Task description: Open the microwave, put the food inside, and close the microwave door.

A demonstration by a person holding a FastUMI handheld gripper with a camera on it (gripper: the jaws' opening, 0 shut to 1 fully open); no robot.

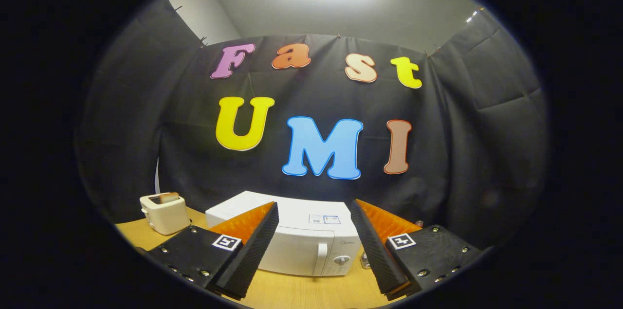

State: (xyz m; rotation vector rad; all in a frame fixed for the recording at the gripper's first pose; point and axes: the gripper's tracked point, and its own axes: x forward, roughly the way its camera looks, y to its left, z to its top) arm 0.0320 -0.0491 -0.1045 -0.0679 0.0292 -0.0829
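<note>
My tool (314, 231) hangs wide apart, gripping nothing, above the wooden surface (292, 292). Beyond its fingers sits the white microwave (292, 231), door shut, its left part hidden behind one finger. A toaster (164, 211) stands just left.

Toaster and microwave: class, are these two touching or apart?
Apart. The gripper view shows bare wooden table between the toaster and the microwave. The gripper is open, holding nothing.

The wooden table (292, 292) is carrying a white microwave (297, 243), door closed, and a cream toaster (164, 213) standing apart beside it.
</note>
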